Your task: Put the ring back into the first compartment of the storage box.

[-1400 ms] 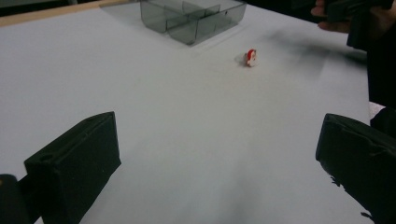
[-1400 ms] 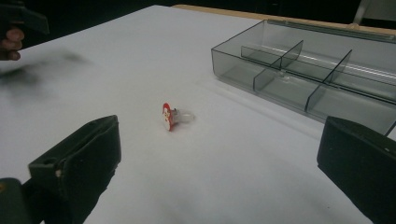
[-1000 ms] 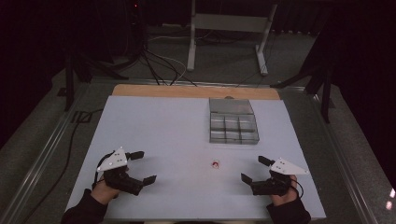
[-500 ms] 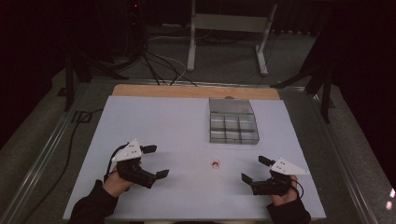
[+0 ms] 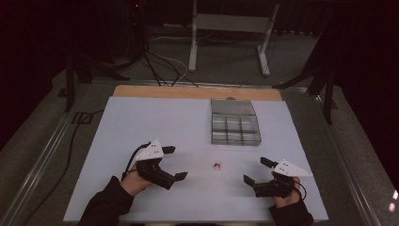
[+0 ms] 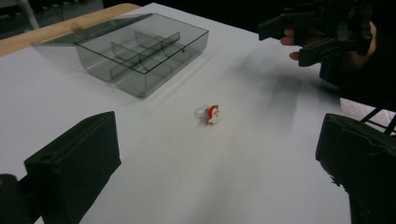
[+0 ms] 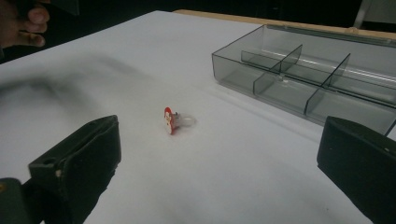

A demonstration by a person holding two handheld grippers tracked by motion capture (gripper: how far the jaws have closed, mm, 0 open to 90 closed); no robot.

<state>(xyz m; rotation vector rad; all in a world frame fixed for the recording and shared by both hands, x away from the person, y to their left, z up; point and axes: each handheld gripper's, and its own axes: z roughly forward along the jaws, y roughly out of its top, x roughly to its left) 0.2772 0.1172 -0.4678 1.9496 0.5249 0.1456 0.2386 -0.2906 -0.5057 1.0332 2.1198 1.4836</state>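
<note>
Lying on the white table (image 5: 141,122) between both wide-open grippers, left gripper (image 5: 175,162) and right gripper (image 5: 254,170), the small red-and-white Santa ring (image 5: 217,165) sits near the clear compartmented plastic box (image 5: 234,129)

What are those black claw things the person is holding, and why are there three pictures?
They are hand-held grabbers. A person holds the left gripper and the right gripper, each with two black jaws, wide open and holding nothing. One picture comes from a camera high above the white table. The other two come from small cameras riding on each gripper, looking out between its jaws. On the table, between the grippers, lies a little Santa ring, with a red-and-white face on a clear band. Farther back sits a clear compartment box with its lid open.
</note>
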